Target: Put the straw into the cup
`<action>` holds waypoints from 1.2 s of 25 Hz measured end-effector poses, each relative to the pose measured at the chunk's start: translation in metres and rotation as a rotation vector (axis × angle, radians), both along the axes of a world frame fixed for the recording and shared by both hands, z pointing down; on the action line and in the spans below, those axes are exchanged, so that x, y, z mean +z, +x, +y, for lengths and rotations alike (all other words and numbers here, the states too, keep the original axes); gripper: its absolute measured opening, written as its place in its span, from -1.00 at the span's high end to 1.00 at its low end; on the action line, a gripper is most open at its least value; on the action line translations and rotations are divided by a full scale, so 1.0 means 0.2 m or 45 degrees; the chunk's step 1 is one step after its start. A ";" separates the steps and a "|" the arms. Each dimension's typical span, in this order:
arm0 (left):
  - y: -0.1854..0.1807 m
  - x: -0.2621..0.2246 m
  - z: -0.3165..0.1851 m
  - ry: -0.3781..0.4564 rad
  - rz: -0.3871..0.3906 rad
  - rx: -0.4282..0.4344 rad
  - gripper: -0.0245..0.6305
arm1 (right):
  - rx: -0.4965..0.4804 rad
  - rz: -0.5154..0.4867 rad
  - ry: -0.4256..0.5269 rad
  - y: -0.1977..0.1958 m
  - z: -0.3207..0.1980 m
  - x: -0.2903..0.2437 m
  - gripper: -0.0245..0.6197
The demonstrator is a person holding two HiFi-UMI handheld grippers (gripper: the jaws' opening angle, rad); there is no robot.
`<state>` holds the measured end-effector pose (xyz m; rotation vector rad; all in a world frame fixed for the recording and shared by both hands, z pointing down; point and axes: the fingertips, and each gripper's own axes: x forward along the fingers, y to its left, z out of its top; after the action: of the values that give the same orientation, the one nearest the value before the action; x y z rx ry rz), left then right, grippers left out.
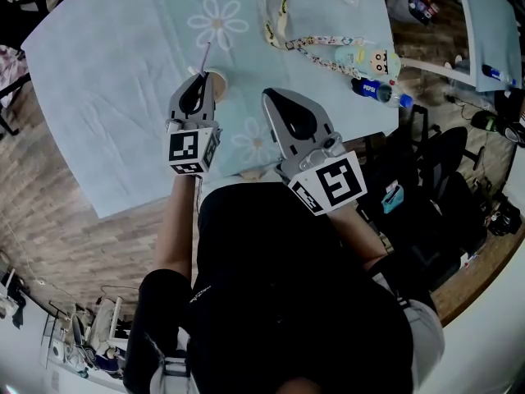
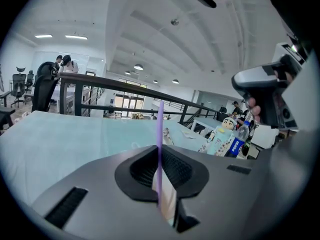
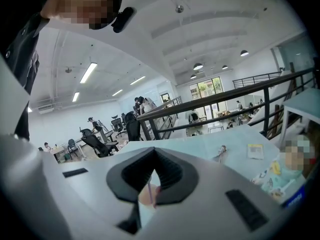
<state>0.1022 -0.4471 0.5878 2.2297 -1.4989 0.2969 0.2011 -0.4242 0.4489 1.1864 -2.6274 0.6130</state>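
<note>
1. Left tool (image 1: 197,79) was clamped shut on the straw (image 2: 160,124). The straw stood nearly upright, with most of its length sticking up above the jaws.
2. The cup (image 1: 219,85) sat on the table (image 1: 107,80) just beside and partly under the left tool's tip. In the right gripper view the straw's lower end looked to be at the cup's mouth, but how deep it went couldn't be told.
3. Right tool (image 3: 154,150) had its jaws together on nothing. It hung near the cup but apart from it, so nothing steadied the cup.
4. Risk: the cup looked light, and if the straw's end caught the rim or the left tool nudged the cup, it would likely tip or slide.
5. Risk: if the straw were let go before it was well inside, it could lean over the rim and drop onto the table.
</note>
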 end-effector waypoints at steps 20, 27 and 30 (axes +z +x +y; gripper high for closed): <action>0.02 0.11 -0.03 -0.055 -0.075 -0.010 0.83 | 0.032 0.008 -0.017 0.05 -0.03 0.05 0.90; 0.02 0.11 -0.03 -0.039 -0.116 -0.012 0.82 | 0.039 0.017 -0.024 0.05 -0.02 0.06 0.90; 0.01 0.11 -0.03 -0.033 -0.137 -0.036 0.82 | 0.040 0.017 -0.022 0.05 -0.02 0.05 0.90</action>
<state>0.1039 -0.4540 0.6093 2.2012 -1.5716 0.4315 0.2111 -0.4273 0.4594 1.2246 -2.5918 0.6300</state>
